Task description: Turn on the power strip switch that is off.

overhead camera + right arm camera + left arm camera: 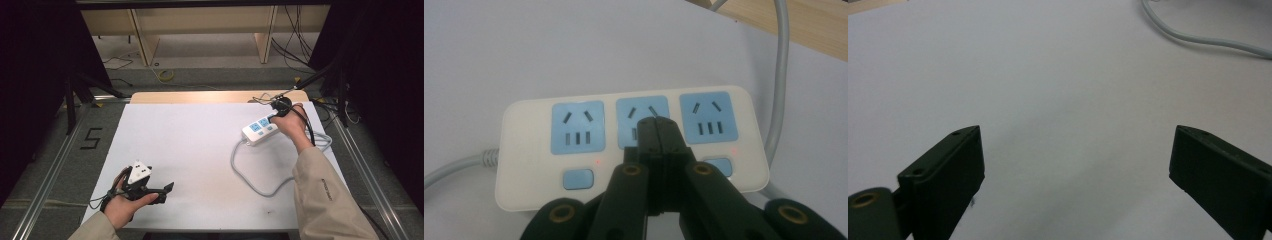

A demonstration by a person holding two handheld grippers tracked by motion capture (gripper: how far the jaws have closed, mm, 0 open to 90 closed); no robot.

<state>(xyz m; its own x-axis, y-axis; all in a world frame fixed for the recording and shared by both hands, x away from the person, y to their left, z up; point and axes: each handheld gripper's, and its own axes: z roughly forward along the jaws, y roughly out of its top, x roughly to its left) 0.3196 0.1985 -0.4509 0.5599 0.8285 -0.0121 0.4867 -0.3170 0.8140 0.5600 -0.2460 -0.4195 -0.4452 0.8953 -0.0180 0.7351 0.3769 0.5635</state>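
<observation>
A white power strip (pixel 259 130) with three blue sockets and three blue switches lies at the right of the white table (pixel 190 145). In the right gripper view the strip (pixel 529 150) has small red lights lit beside its switches. My right gripper (pixel 657 123) is shut with nothing between its jaws, and its tip is over the middle socket (pixel 634 117). From above, that right gripper (pixel 274 117) hangs over the strip's far end. My left gripper (pixel 166 192) rests low at the near left, jaws wide open (pixel 1075 137) above bare table.
The strip's grey cable (pixel 250 180) loops toward the near side and back around the right (pixel 1198 40). A strip of wooden tabletop (pixel 200 96) shows at the far edge. Metal rails (pixel 50 170) run along both sides, with loose wires on the floor beyond.
</observation>
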